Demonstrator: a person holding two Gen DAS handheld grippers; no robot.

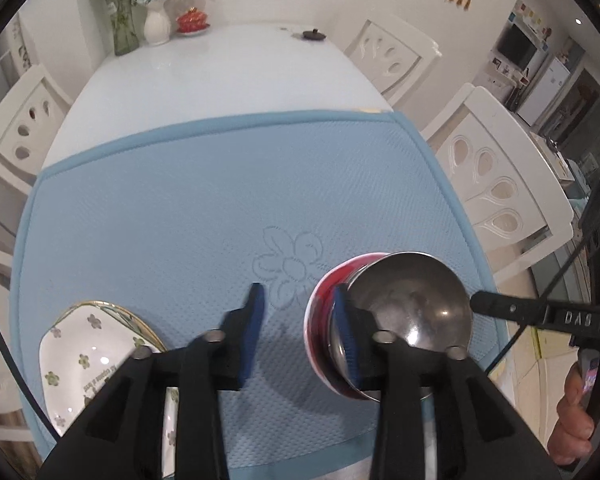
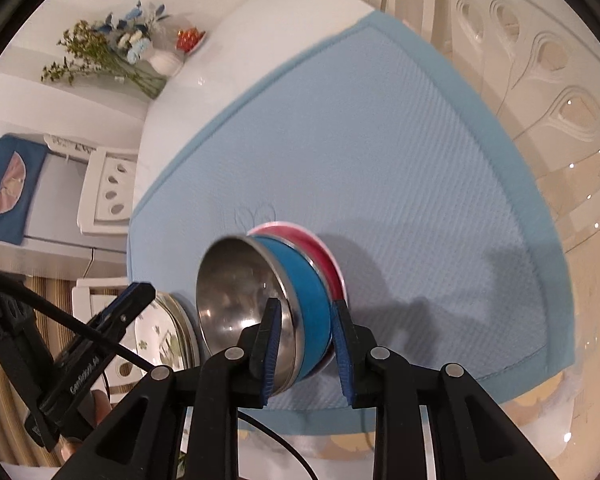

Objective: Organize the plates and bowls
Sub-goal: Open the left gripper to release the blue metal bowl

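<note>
A steel bowl [image 1: 412, 312] with a blue outer shell [image 2: 308, 300] is nested in a red bowl [image 1: 320, 304] on the blue mat [image 1: 180, 200], near its front right corner. My right gripper [image 2: 306, 302] straddles the steel bowl's wall, one pad inside and one against the blue shell, shut on it. One of its fingers [image 1: 500, 306] reaches the rim from the right. My left gripper [image 1: 298, 290] stands open just left of the stack with only mat between its pads. A white floral plate [image 1: 80, 352] with a gold rim lies at the front left.
White chairs [image 1: 496, 188] stand along both sides of the white table [image 1: 220, 64]. Vases of flowers [image 1: 156, 24], a red lidded dish [image 1: 192, 20] and a small dark object [image 1: 312, 35] stand at the far end. A hand [image 1: 580, 412] holds the right gripper.
</note>
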